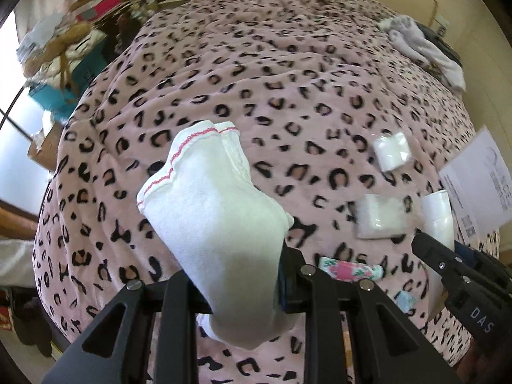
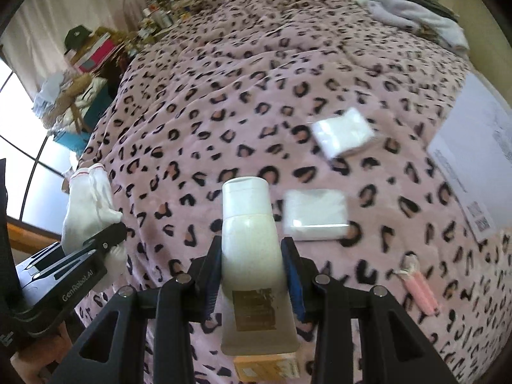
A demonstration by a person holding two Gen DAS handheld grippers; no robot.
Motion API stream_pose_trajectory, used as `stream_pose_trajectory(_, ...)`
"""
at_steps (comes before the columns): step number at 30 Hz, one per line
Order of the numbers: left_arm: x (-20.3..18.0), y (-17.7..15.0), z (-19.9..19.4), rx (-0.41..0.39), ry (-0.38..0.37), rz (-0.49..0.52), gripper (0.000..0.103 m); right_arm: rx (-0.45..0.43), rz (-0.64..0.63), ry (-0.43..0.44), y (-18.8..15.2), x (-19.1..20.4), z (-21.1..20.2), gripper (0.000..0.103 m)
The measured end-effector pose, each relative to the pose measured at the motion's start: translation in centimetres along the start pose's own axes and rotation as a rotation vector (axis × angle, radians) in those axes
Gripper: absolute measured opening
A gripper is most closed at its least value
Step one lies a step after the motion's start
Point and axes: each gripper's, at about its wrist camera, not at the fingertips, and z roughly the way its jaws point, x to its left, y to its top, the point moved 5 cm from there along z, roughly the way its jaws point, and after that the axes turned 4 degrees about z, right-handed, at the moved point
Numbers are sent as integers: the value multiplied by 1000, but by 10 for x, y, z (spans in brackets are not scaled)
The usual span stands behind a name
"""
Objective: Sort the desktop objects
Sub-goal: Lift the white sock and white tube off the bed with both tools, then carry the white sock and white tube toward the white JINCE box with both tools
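the left gripper [image 1: 243, 291] has its jaws clamped on a pair of white socks [image 1: 211, 220] with pink-stitched cuffs, held up off a pink leopard-print blanket [image 1: 272, 96]. the right gripper [image 2: 252, 275] has its jaws closed on a white tube [image 2: 248, 240], cap pointing far, a brown label on its near end.

on the blanket right of the tube lie two clear packets of white pads, one nearer [image 2: 315, 214] and one farther [image 2: 342, 132], both blurred. a white printed sheet [image 2: 473, 156] lies at the right edge, partly cut off. a pink figure-like item [image 2: 419, 284] lies near right; what it is cannot be told. a floral pink packet [image 1: 350, 270] sits just beyond the left gripper's right finger, and a small pale blue item [image 1: 406, 300] beside it is half hidden. an orange box [image 2: 265, 366] lies under the tube, mostly covered.

the middle and far blanket is open. a pale garment [image 2: 412, 16] lies far right. cluttered boxes [image 1: 73, 64] stand off the left edge.
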Motion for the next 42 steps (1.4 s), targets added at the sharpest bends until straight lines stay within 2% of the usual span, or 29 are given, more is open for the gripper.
stream_pose_trajectory(13, -93, 11, -20, -25, -68, 154, 25, -57, 108, -71, -7, -73, -44, 36)
stream_pose_trajectory(26, -160, 14, -26, -36, -105, 258, 25, -98, 198, -115, -14, -131, -71, 36)
stream_pose_trajectory(29, -172, 13, -25, -34, -114, 276, 25, -109, 216, -122, -15, -141, -77, 16)
stream_pose_trajectory(31, -180, 13, -25, -32, -120, 287, 25, -105, 217, -122, -16, -147, -75, 14)
stream_pose_trajectory(33, -188, 13, -25, -30, -126, 298, 25, -87, 208, -139, -19, -153, -68, 5)
stream_pose_trajectory(42, -198, 11, -20, -18, -118, 314, 25, -67, 272, -160, -35, -186, -67, 5)
